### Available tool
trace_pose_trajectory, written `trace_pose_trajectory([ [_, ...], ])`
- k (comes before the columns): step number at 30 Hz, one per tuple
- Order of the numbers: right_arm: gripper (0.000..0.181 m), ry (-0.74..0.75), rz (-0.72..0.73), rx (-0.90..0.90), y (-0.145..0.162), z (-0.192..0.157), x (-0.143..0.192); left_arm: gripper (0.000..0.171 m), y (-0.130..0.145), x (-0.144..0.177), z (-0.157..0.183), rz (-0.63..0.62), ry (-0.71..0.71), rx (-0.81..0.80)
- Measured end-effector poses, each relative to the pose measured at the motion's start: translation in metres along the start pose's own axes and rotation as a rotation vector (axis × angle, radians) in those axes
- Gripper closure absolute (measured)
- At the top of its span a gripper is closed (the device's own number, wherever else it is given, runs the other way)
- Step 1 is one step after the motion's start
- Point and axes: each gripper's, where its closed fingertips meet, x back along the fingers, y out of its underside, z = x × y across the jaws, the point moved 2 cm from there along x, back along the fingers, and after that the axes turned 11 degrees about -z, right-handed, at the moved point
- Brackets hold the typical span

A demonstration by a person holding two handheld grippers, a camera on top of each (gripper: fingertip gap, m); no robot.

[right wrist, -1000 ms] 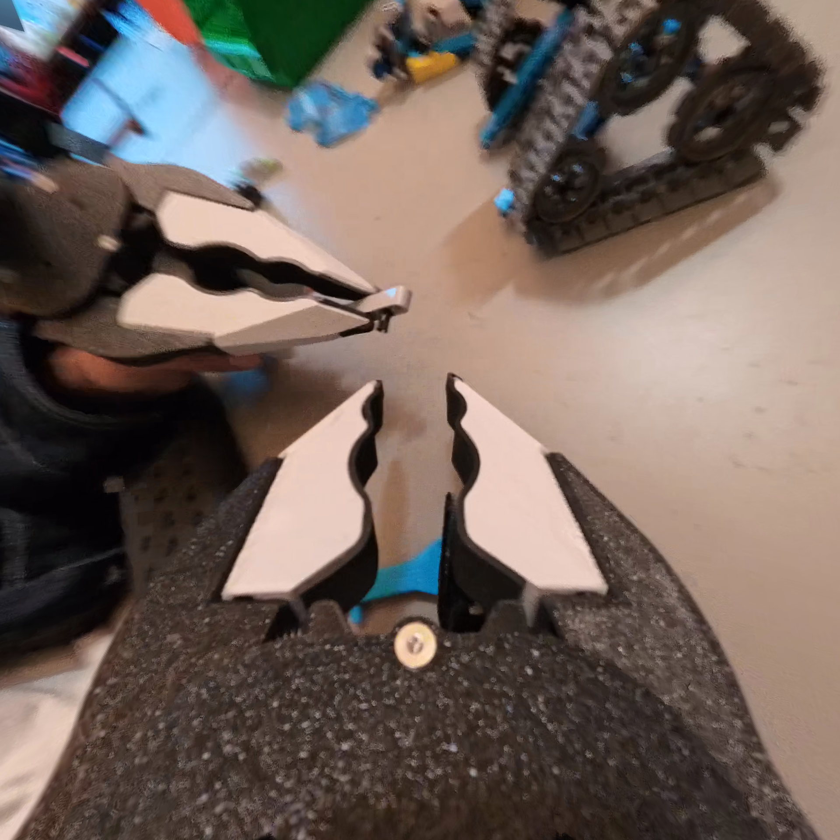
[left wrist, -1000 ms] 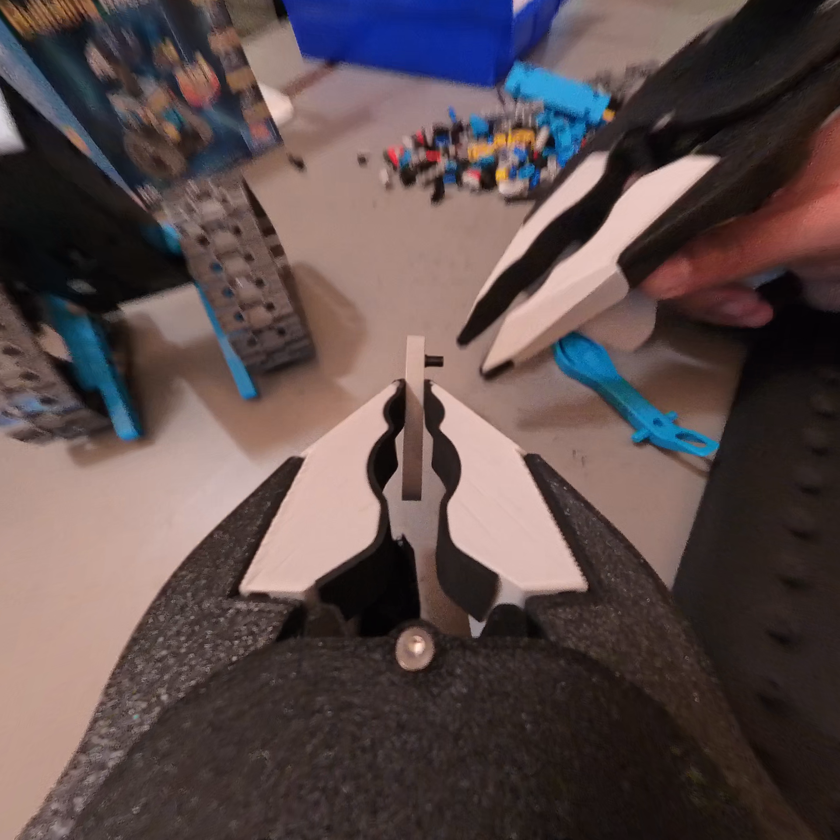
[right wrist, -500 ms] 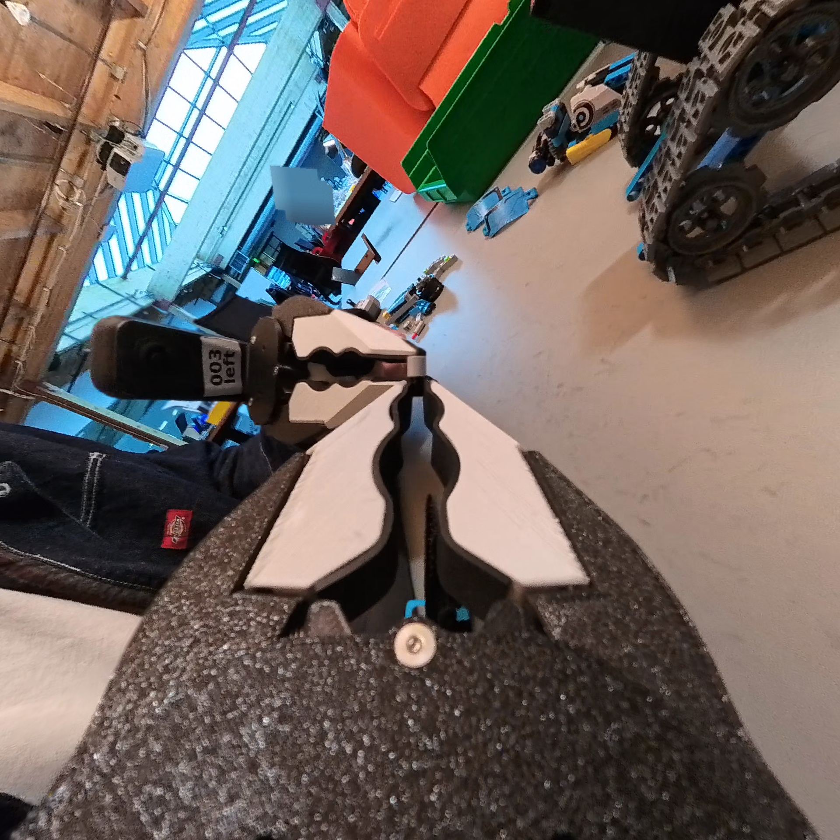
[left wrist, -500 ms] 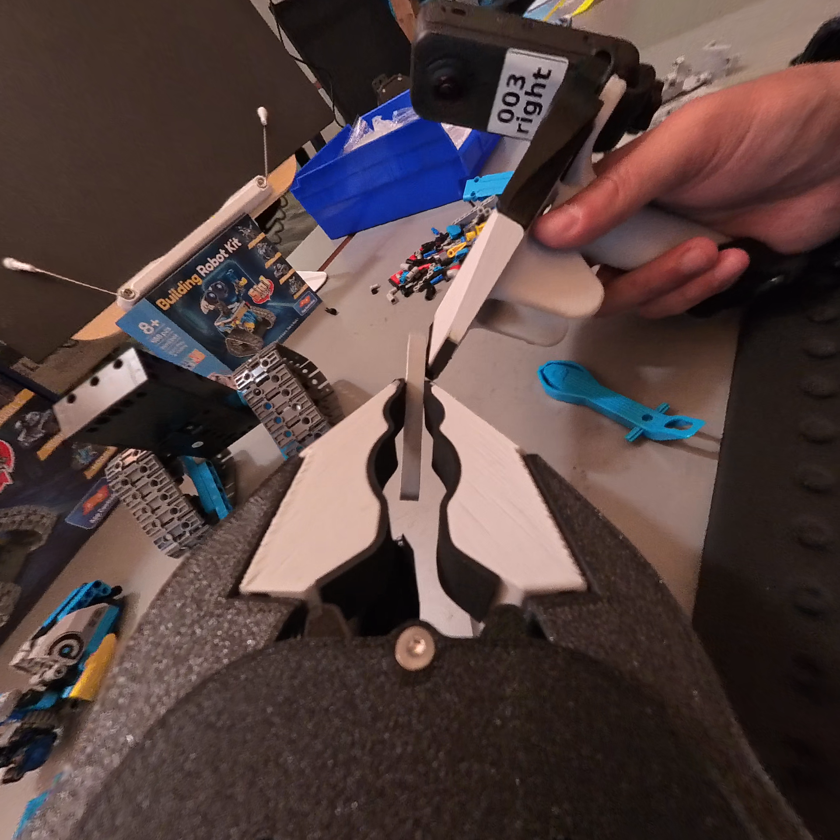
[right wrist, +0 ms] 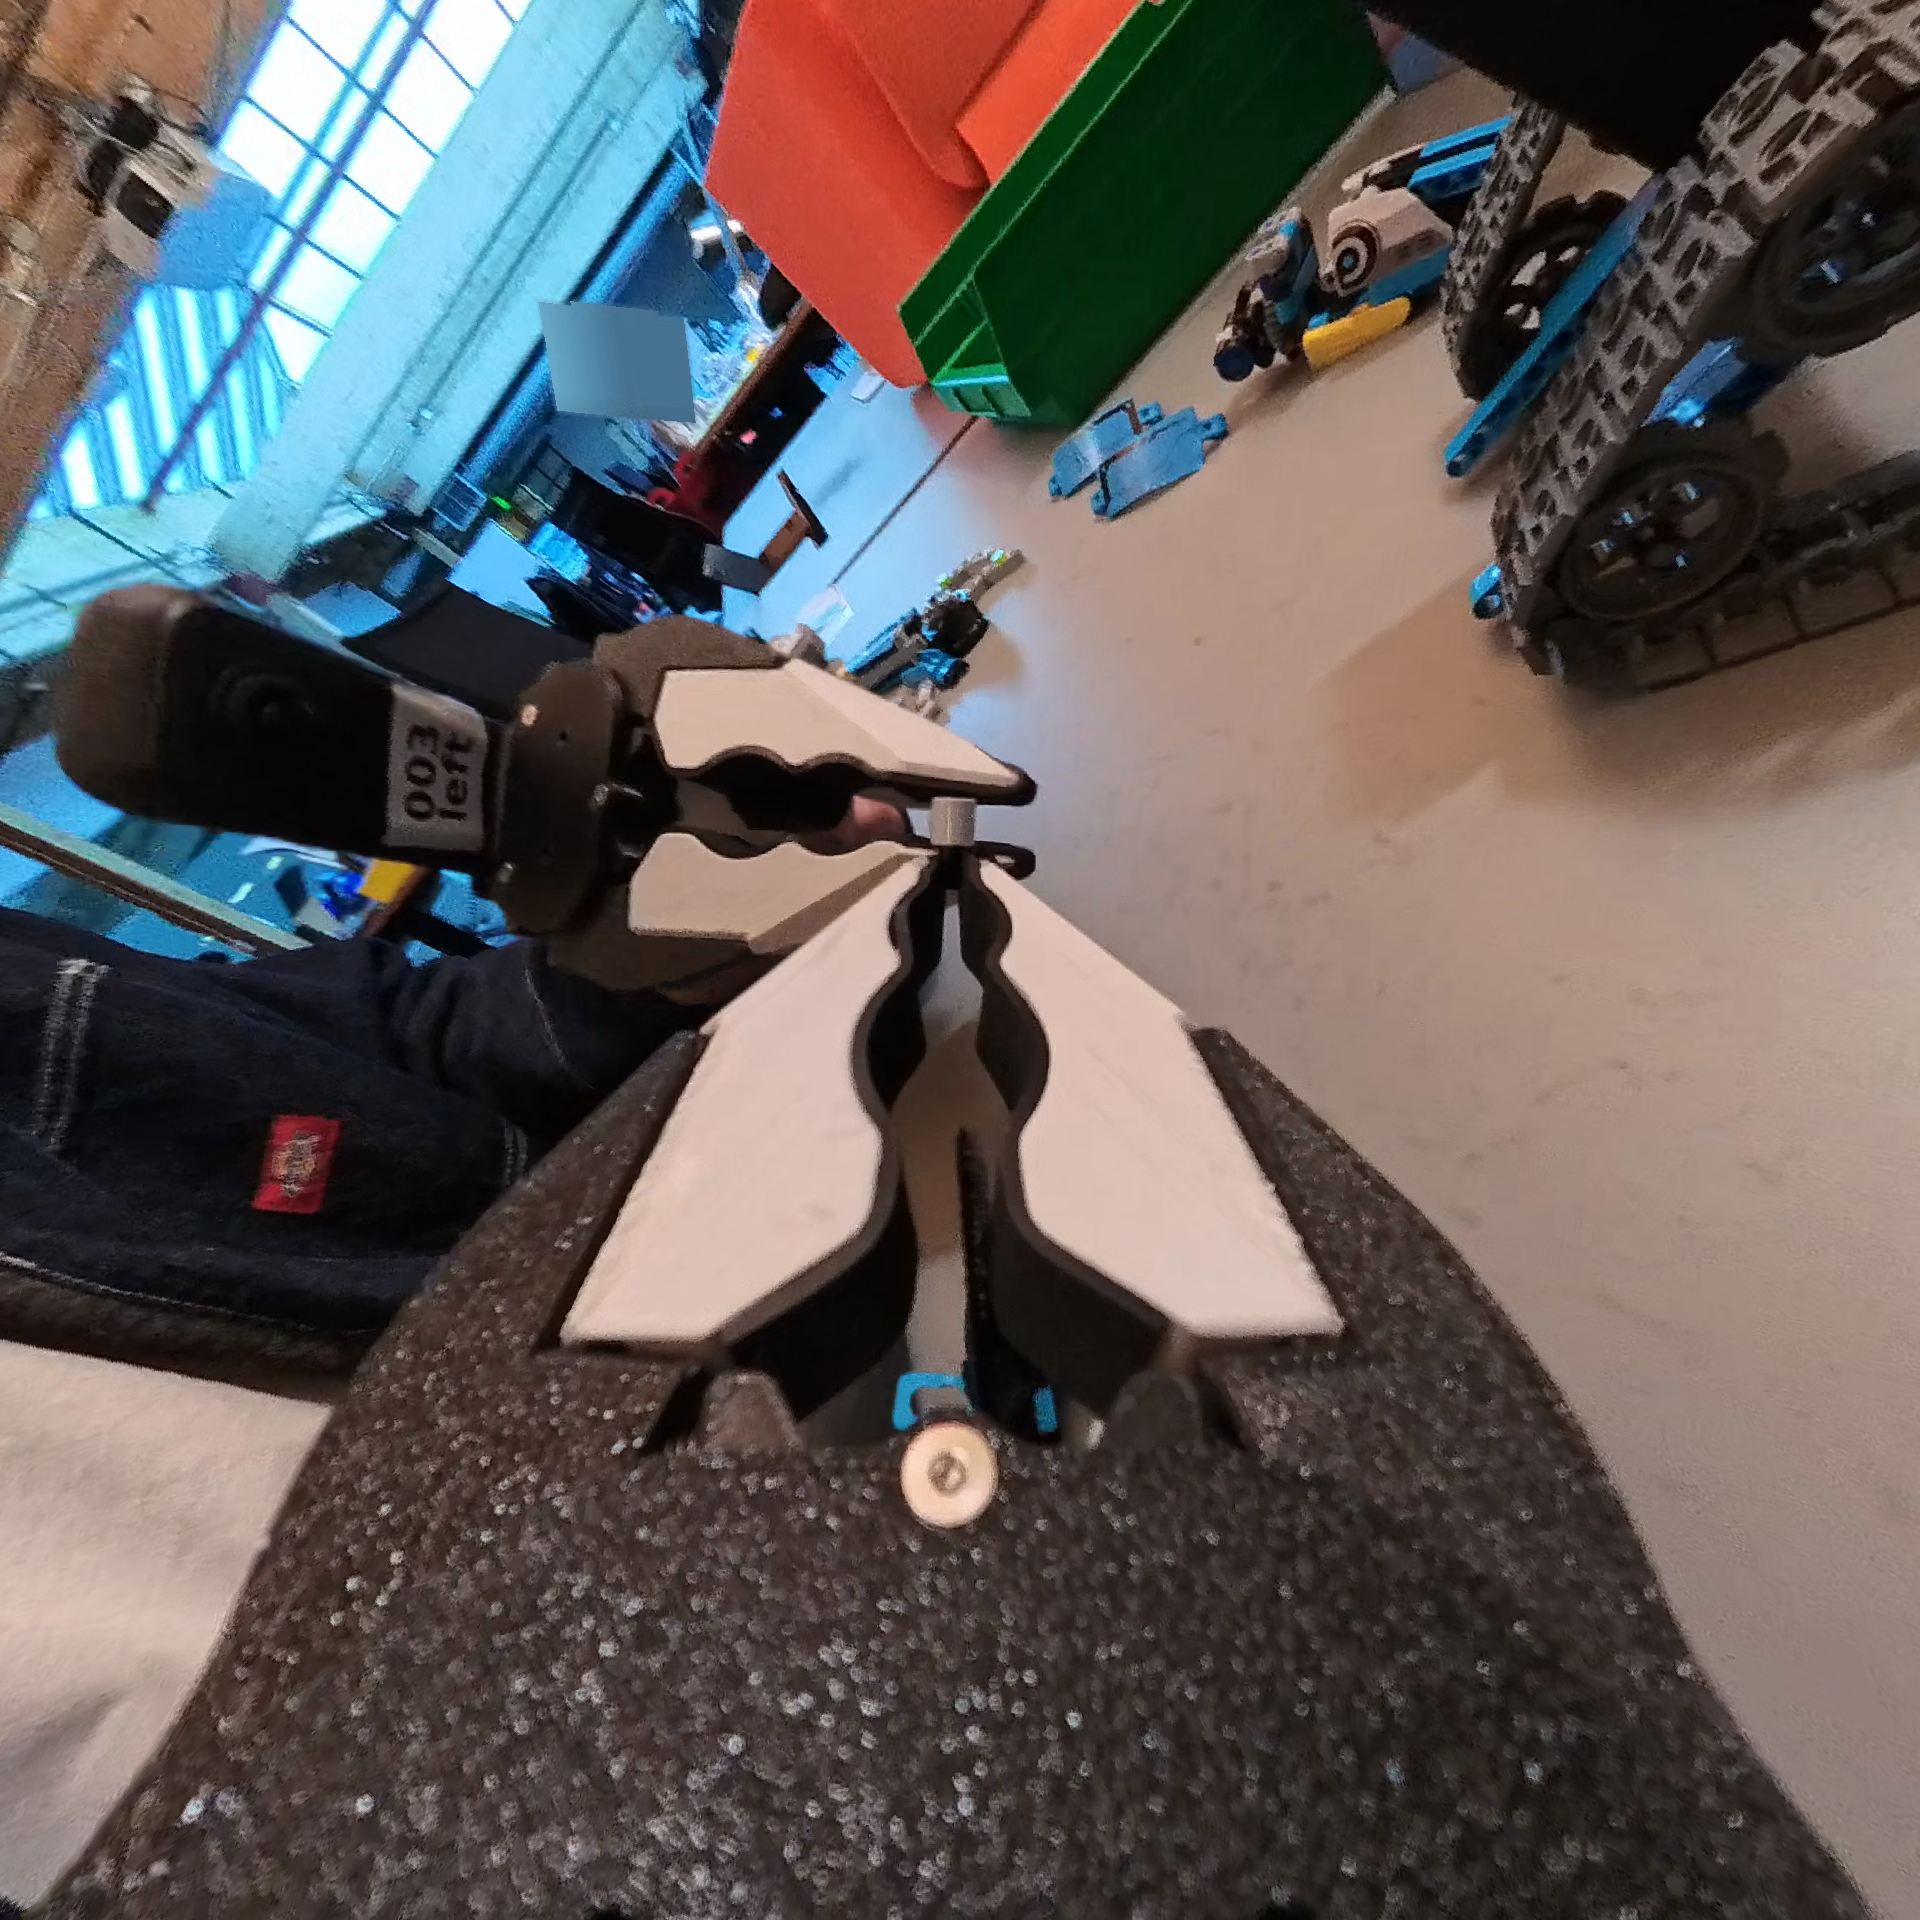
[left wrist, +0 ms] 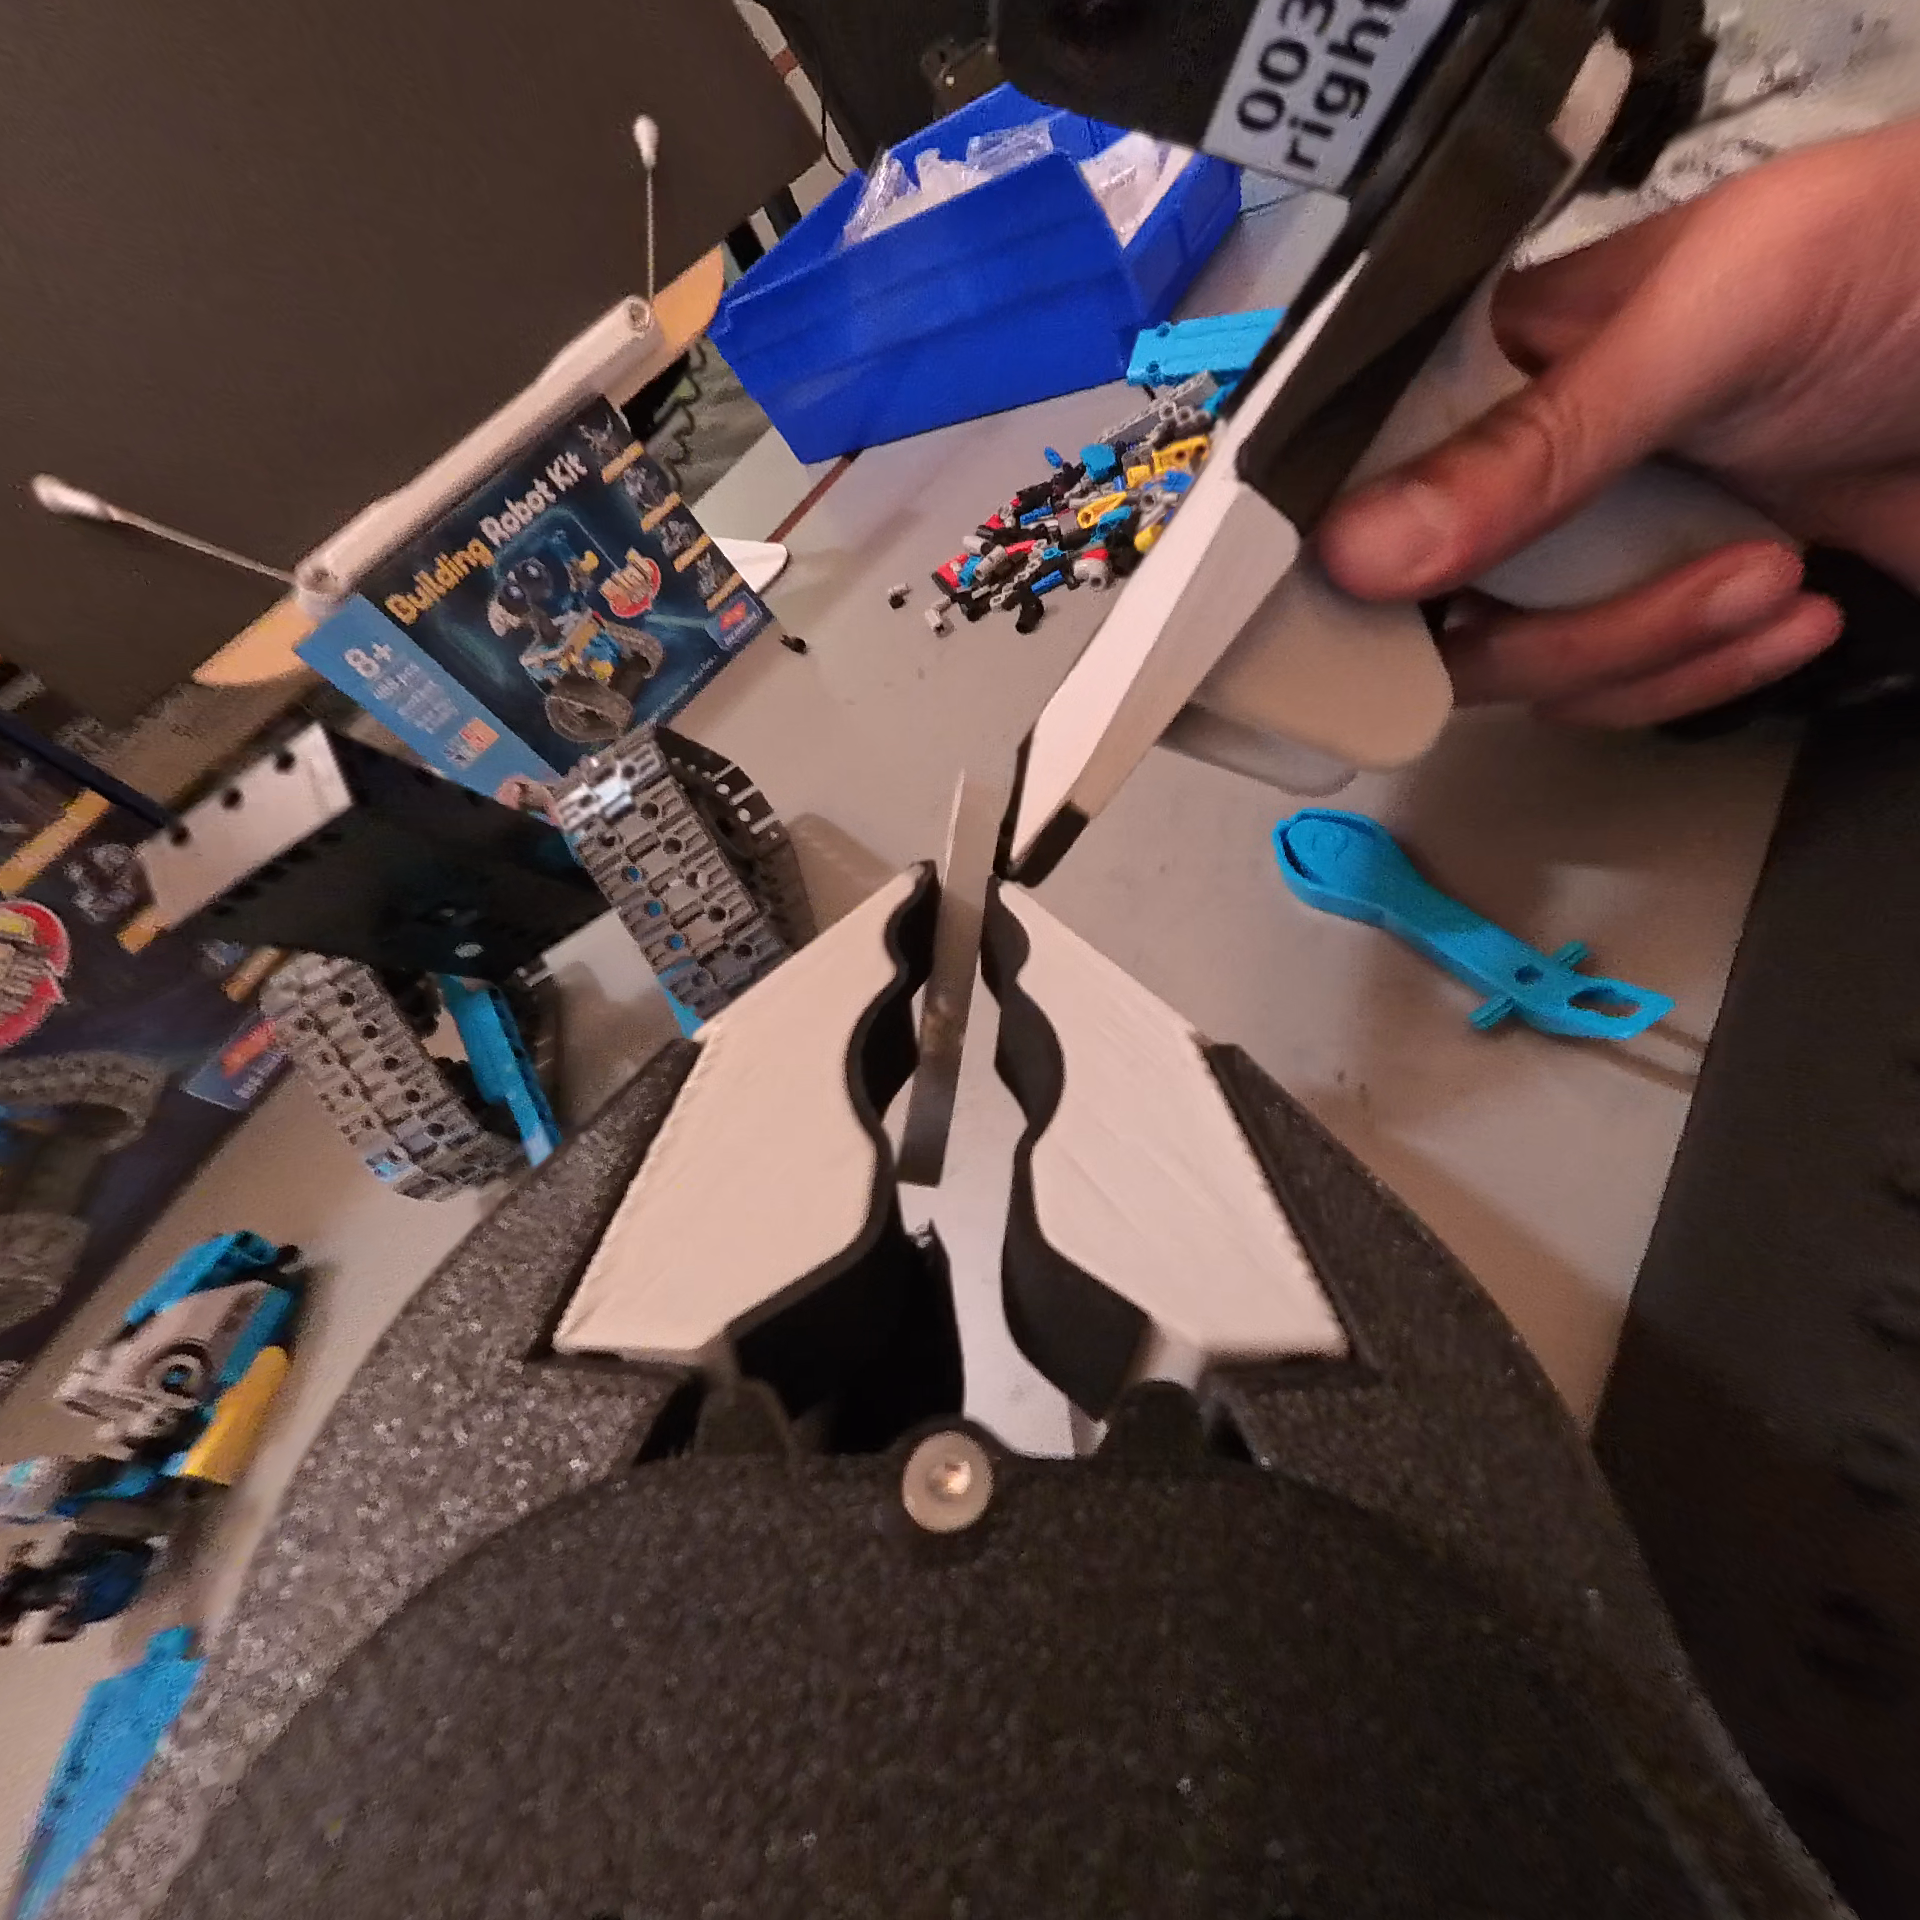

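My left gripper (left wrist: pixel 951 894) is shut on a thin flat grey piece (left wrist: pixel 940 997), seen edge-on and standing up past the fingertips. My right gripper (right wrist: pixel 951 868), held by a hand (left wrist: pixel 1683 395), comes in from the upper right in the left wrist view (left wrist: pixel 1029 852) and its tips touch the piece's right side. In the right wrist view its jaws are closed to a narrow slit on a small dark pin (right wrist: pixel 956 856) just under the grey piece's end (right wrist: pixel 951 821), which the left gripper (right wrist: pixel 987 826) holds. Both are held above the beige table (right wrist: pixel 1455 1039).
A tracked robot vehicle (left wrist: pixel 665 883) (right wrist: pixel 1662 416) stands behind, by a kit box (left wrist: pixel 540 623). A blue bin (left wrist: pixel 956 301), a pile of small parts (left wrist: pixel 1081 530) and a blue tool (left wrist: pixel 1455 935) lie on the right. Green (right wrist: pixel 1091 260) and orange (right wrist: pixel 852 156) bins stand far off. Less than 4 cm separates the two grippers' tips.
My right gripper has moved in from apart to the grey piece and closed from open to a narrow slit. Both grippers have lifted and tilted; my left gripper keeps hold of the piece.
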Motion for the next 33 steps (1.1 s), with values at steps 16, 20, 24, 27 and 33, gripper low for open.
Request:
trace_pose_trajectory([
  [16, 0.179, 0.212, -0.322, 0.004, 0.039, 0.03, -0.018, 0.166, 0.016, 0.037, -0.095, 0.123, -0.284, 0.463],
  [20, 0.18, 0.227, -0.19, 0.012, 0.023, 0.031, 0.01, 0.166, 0.023, 0.035, -0.09, 0.118, -0.218, 0.437],
  [24, 0.179, 0.242, -0.163, 0.061, 0.024, 0.034, 0.019, 0.165, 0.013, 0.014, -0.06, 0.057, -0.125, 0.285],
  [27, 0.179, 0.481, -0.124, 0.135, 0.007, 0.059, 0.056, 0.165, 0.005, 0.008, -0.033, 0.046, -0.048, 0.154],
  [33, 0.149, 1.201, -0.158, -0.045, 0.019, 0.14, 0.21, 0.165, 0.003, 0.002, -0.019, 0.042, 0.016, 0.119],
])
